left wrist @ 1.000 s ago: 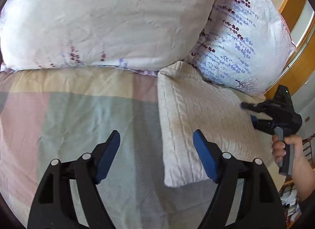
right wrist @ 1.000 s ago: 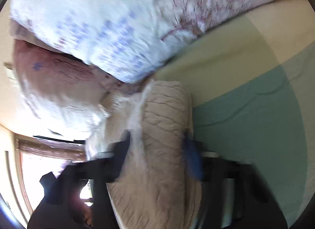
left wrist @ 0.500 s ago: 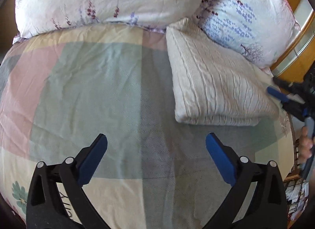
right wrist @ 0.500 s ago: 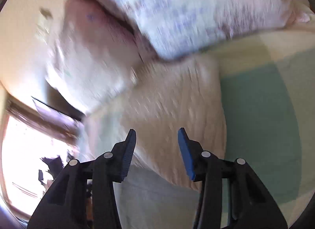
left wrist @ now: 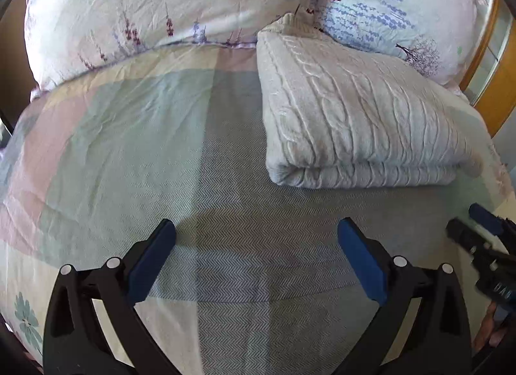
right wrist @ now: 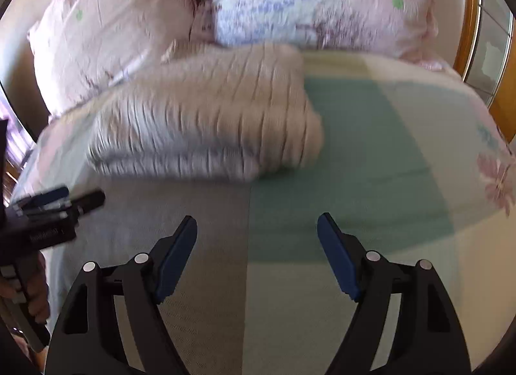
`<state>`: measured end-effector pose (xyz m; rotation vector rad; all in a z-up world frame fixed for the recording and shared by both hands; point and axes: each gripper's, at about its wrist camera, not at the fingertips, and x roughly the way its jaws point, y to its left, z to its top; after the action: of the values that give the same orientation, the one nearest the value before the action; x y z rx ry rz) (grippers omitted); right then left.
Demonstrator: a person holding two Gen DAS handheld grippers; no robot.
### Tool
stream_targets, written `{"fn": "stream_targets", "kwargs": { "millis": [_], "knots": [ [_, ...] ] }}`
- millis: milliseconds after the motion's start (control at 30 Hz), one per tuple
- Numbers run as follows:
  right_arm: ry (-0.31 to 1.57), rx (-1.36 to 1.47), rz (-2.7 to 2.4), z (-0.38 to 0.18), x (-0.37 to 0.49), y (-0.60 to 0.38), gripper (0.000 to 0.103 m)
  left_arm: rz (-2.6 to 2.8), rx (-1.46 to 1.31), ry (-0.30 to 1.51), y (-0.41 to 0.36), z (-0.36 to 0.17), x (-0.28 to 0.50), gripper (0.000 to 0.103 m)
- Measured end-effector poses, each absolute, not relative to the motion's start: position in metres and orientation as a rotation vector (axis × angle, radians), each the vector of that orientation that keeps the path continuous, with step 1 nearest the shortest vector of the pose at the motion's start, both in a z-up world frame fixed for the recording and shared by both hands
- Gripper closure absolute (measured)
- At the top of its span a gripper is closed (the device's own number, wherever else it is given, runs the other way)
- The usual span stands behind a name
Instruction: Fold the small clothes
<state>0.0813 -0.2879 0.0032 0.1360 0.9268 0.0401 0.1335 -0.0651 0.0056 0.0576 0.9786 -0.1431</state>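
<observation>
A cream cable-knit sweater (left wrist: 354, 123) lies folded in a thick rectangle on the bed, its far corner against the pillows. It also shows, blurred, in the right wrist view (right wrist: 209, 123). My left gripper (left wrist: 256, 255) is open and empty, hovering over the bedspread in front of the sweater. My right gripper (right wrist: 258, 246) is open and empty, also short of the sweater. The right gripper shows at the right edge of the left wrist view (left wrist: 483, 239). The left gripper shows at the left edge of the right wrist view (right wrist: 48, 213).
Two floral pillows (left wrist: 161, 4) (left wrist: 387, 4) lie at the head of the bed behind the sweater. The bedspread (left wrist: 129, 136) has pastel green, pink and cream blocks. A wooden frame (left wrist: 496, 62) stands at the right.
Both grippers have pulled back from the sweater toward the foot of the bed. The right gripper has let go of the sweater and swung round level. The sweater now lies alone, folded.
</observation>
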Motion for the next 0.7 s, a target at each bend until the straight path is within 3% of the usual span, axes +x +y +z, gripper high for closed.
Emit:
{"fn": "stream_targets", "kwargs": {
  "millis": [333, 700],
  "knots": [
    [0.922, 0.016, 0.031, -0.004, 0.087, -0.267, 0.001, -0.11, 0.106, 0.954, -0.072, 0.001, 0.127, 0.002],
    [0.928, 0.029, 0.002, -0.006, 0.086, -0.269, 0.001, -0.114, 0.097, 0.959, -0.072, 0.001, 0.128, 0.002]
  ]
}}
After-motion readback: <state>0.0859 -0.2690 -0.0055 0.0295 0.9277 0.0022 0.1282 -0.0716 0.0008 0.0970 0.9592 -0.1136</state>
